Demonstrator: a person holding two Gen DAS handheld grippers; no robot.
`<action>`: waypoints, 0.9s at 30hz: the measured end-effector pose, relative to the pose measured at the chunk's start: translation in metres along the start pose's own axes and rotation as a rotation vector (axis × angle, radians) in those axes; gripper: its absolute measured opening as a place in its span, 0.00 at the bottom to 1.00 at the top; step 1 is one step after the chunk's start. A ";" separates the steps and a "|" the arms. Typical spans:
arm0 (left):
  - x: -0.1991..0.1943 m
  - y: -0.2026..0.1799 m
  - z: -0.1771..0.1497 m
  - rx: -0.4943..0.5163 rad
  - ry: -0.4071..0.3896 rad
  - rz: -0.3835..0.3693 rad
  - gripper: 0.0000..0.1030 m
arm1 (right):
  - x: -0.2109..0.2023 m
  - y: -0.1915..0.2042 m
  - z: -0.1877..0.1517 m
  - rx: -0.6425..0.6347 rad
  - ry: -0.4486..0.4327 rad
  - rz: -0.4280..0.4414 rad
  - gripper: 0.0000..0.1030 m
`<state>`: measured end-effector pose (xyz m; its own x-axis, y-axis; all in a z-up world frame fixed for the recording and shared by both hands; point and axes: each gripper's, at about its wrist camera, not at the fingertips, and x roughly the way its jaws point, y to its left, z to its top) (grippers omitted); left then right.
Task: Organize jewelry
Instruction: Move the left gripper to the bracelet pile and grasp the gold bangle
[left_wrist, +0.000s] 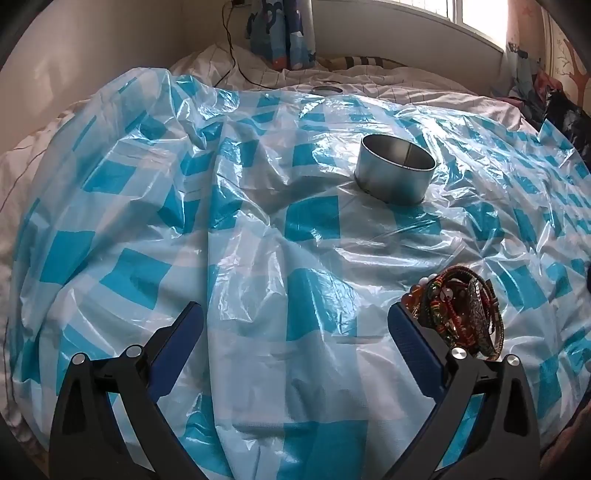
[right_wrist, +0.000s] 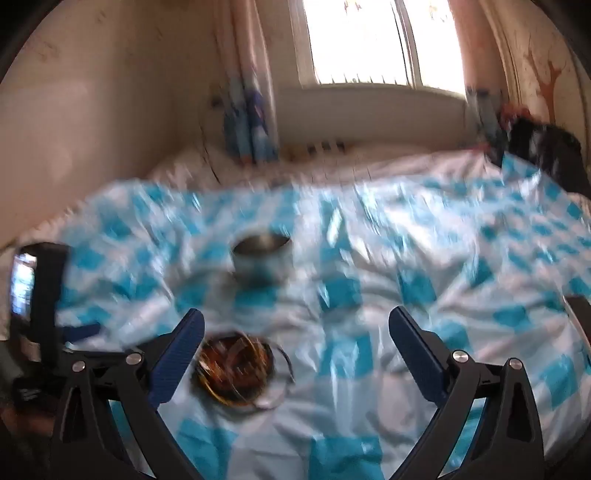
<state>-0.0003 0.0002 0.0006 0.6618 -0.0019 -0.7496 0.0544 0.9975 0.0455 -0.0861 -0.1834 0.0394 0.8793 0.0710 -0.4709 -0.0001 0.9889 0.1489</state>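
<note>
Two tools are showing, one per wrist view, both with fingers spread wide and nothing pinched between them. Left tool (left_wrist: 295, 325) is hovering low over a blue-and-white checked plastic sheet (left_wrist: 258, 236) that is lying crinkled across a bed (left_wrist: 388, 85). Jewelry pile (left_wrist: 460, 312), a tangle of red, green and brown bangles and beaded bracelets, is sitting on the sheet just beside the outer side of this tool's right-hand finger (left_wrist: 413, 343), outside the gap; contact with the finger cannot be told. Right tool (right_wrist: 295, 328) is likewise hanging splayed above the sheet (right_wrist: 369, 387), and its view is blurring heavily. Jewelry pile (right_wrist: 236, 367) is lying there just beside the inner face of the left-hand finger (right_wrist: 177, 354), low in the gap, not gripped. Part of the left tool (right_wrist: 44, 295) is appearing at the left edge of the right wrist view. Farther out, a round metal tin (left_wrist: 395, 173) is standing upright and open-topped on the sheet, well apart from the pile; interior looks bare in what shows. Same tin (right_wrist: 260, 258) is sitting beyond the pile in the blurred view. At the far edge, white bedding, a dark cable (left_wrist: 231, 48), a blue patterned curtain (left_wrist: 284, 33) and a bright window (right_wrist: 369, 40) are showing.
</note>
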 end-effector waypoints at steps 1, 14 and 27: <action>0.000 0.000 0.000 -0.001 -0.002 -0.001 0.93 | 0.005 0.002 -0.006 -0.037 0.022 0.022 0.93; -0.006 -0.004 -0.002 0.015 -0.012 0.000 0.93 | 0.018 0.012 -0.014 -0.136 0.097 0.024 0.93; 0.015 -0.008 0.039 0.062 -0.029 -0.146 0.93 | 0.037 -0.002 0.002 -0.205 0.235 0.240 0.93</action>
<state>0.0385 -0.0106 0.0149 0.6648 -0.1494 -0.7319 0.1970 0.9802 -0.0211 -0.0529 -0.1835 0.0236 0.7093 0.3084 -0.6339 -0.3087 0.9443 0.1140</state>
